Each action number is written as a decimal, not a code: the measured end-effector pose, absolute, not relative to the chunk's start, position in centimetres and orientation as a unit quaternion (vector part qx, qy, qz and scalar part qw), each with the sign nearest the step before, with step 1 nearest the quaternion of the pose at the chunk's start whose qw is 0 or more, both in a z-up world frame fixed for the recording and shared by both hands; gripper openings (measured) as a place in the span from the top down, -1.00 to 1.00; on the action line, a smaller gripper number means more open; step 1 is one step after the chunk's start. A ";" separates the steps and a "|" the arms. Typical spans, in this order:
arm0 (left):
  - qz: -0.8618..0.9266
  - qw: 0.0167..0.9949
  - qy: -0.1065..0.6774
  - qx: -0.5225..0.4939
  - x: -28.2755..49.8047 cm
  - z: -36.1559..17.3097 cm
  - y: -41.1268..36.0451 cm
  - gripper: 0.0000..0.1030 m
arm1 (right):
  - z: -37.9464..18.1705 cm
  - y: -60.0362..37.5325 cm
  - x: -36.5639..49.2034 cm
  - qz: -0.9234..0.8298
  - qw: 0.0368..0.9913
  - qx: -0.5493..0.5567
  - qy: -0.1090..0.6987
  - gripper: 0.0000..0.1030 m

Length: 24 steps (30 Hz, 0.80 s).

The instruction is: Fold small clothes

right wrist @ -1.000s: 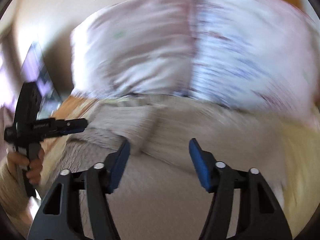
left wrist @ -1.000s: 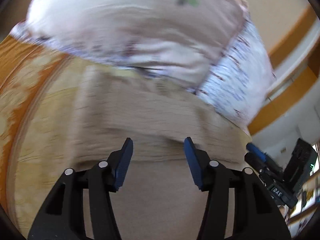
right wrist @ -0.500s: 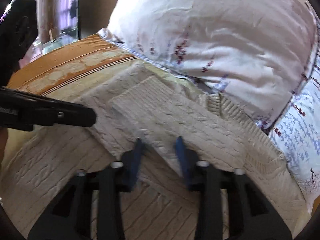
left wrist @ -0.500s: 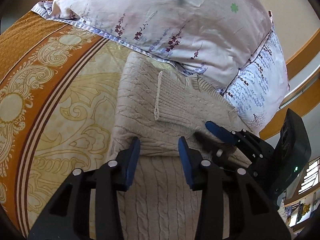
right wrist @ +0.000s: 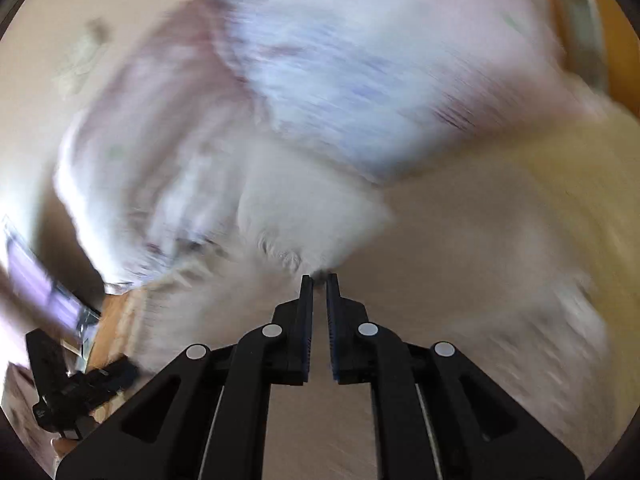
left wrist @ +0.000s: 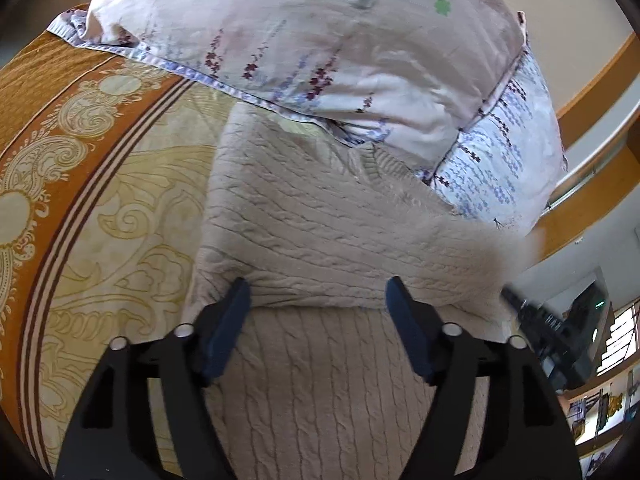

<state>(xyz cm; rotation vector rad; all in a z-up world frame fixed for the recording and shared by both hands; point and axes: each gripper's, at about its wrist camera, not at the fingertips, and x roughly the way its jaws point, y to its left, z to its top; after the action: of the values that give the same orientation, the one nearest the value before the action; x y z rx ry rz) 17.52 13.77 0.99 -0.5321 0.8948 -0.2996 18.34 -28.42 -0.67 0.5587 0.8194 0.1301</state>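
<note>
A cream cable-knit sweater lies on the bed below the pillows, its upper part folded over the lower. My left gripper is open and empty, its fingers just above the fold edge. In the blurred right wrist view, my right gripper is shut on a lifted part of the sweater, which looks like a sleeve. That lifted part shows blurred at the right of the left wrist view, with the right gripper below it.
Two floral pillows lean at the head of the bed, touching the sweater's collar. An orange and cream patterned bedspread extends left. A wooden headboard rail and shelves are at the right.
My left gripper has opened wide and drawn back slightly. My right gripper has closed on the sweater's sleeve and is moving it fast to the right; the sleeve no longer lies across the chest.
</note>
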 end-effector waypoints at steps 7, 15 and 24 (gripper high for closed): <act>-0.151 0.854 0.426 -0.256 16.1 1.5 14.0 -0.49 | -1.3 -35.6 18.2 0.051 0.838 0.381 0.388 0.09; -0.115 0.873 0.425 -0.210 13.3 2.2 15.4 -0.49 | -3.5 -34.2 21.8 0.068 0.814 0.374 0.438 0.37; -0.115 0.866 0.436 -0.218 12.3 1.0 16.0 -0.49 | -0.6 -33.3 20.5 0.060 0.864 0.337 0.369 0.84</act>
<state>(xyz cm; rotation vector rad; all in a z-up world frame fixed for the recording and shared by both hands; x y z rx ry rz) 12.35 15.96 1.02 -0.4560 0.9133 -0.2413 20.54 -33.27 -0.58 0.7071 0.7736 0.1250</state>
